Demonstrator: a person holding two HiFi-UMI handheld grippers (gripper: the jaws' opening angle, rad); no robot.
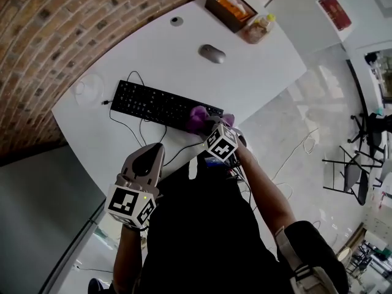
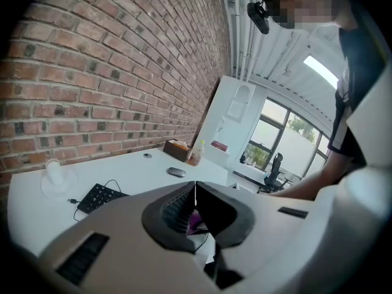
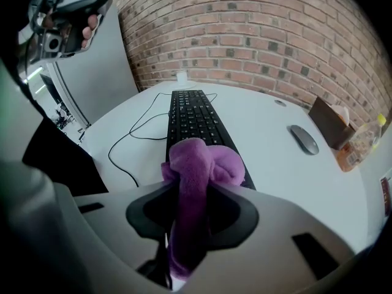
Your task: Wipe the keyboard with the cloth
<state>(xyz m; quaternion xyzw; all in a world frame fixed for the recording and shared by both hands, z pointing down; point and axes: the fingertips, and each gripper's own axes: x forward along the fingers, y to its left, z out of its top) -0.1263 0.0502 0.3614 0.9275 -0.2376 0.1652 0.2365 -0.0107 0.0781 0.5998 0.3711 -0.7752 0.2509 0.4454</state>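
A black keyboard (image 1: 160, 105) lies across the white table (image 1: 263, 72), also shown in the right gripper view (image 3: 195, 122) and partly in the left gripper view (image 2: 97, 196). My right gripper (image 1: 210, 127) is shut on a bunched purple cloth (image 1: 199, 117), which sits at the keyboard's right end. In the right gripper view the cloth (image 3: 197, 170) bulges up between the jaws of the right gripper (image 3: 193, 192), just over the keyboard's near end. My left gripper (image 1: 157, 148) hovers by the table's front edge, below the keyboard, with its jaws (image 2: 195, 195) shut and nothing between them.
A grey mouse (image 1: 212, 54) lies behind the keyboard. A brown box (image 1: 228, 8) and a bottle (image 1: 263, 24) stand at the back corner. A clear cup (image 1: 89, 89) sits at the left end. The keyboard cable (image 1: 144, 129) loops toward the front edge. A brick wall runs behind.
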